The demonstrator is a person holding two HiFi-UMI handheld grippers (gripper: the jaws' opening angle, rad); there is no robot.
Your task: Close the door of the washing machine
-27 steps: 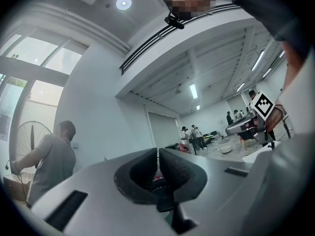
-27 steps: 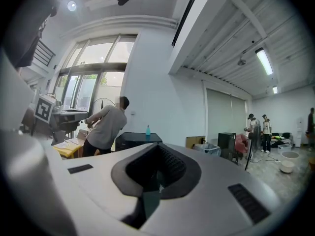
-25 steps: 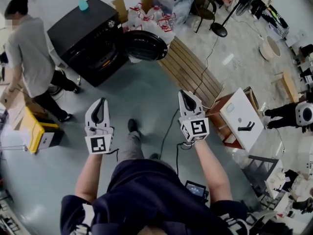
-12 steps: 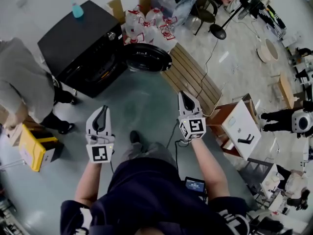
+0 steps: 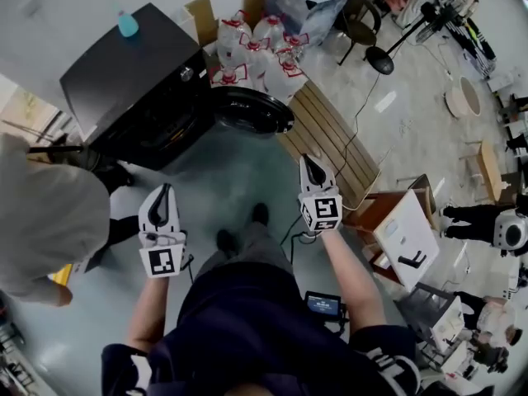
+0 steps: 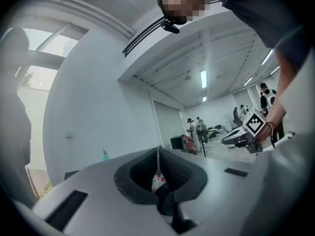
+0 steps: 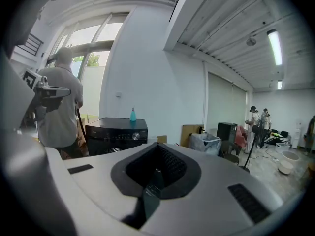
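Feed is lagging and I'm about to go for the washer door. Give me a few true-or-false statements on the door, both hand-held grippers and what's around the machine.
1. The door of the washing machine stands open. True.
2. The right hand-held gripper is clamped on the door. False: it is shut on nothing, short of the door.
3. A blue bottle stands on top of the machine. True.
4. The water jugs sit on top of the machine. False: they stand on the floor beside it, behind the door.
5. The left hand-held gripper is shut and empty. True.
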